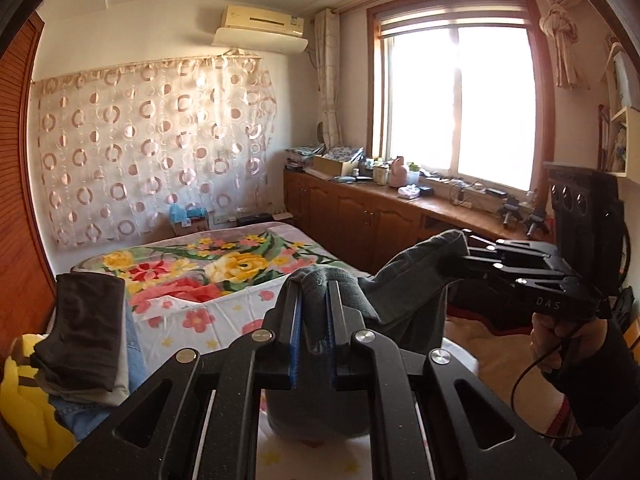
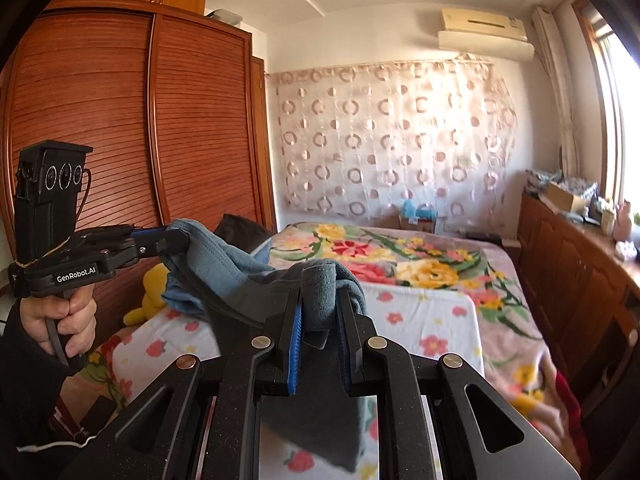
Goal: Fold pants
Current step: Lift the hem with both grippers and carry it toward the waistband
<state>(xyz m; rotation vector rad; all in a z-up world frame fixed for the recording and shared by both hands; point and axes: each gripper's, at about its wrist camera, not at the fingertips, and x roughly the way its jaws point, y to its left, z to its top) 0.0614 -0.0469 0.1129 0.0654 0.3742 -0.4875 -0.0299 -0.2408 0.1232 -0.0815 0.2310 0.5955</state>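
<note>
Grey-green pants (image 1: 404, 300) hang in the air above the bed, stretched between both grippers. My left gripper (image 1: 314, 294) is shut on one end of the top edge; it also shows in the right wrist view (image 2: 176, 242). My right gripper (image 2: 320, 300) is shut on the other end of the pants (image 2: 320, 284); it also shows in the left wrist view (image 1: 452, 258). The cloth sags between them and drops below the fingers, where its lower part is hidden.
The bed (image 1: 224, 264) with a floral blanket lies ahead and below. A stack of folded clothes (image 1: 84, 336) and a yellow plush toy (image 1: 28, 408) sit at its left edge by the wooden wardrobe (image 2: 120, 128). Cluttered wooden cabinets (image 1: 360, 216) run under the window.
</note>
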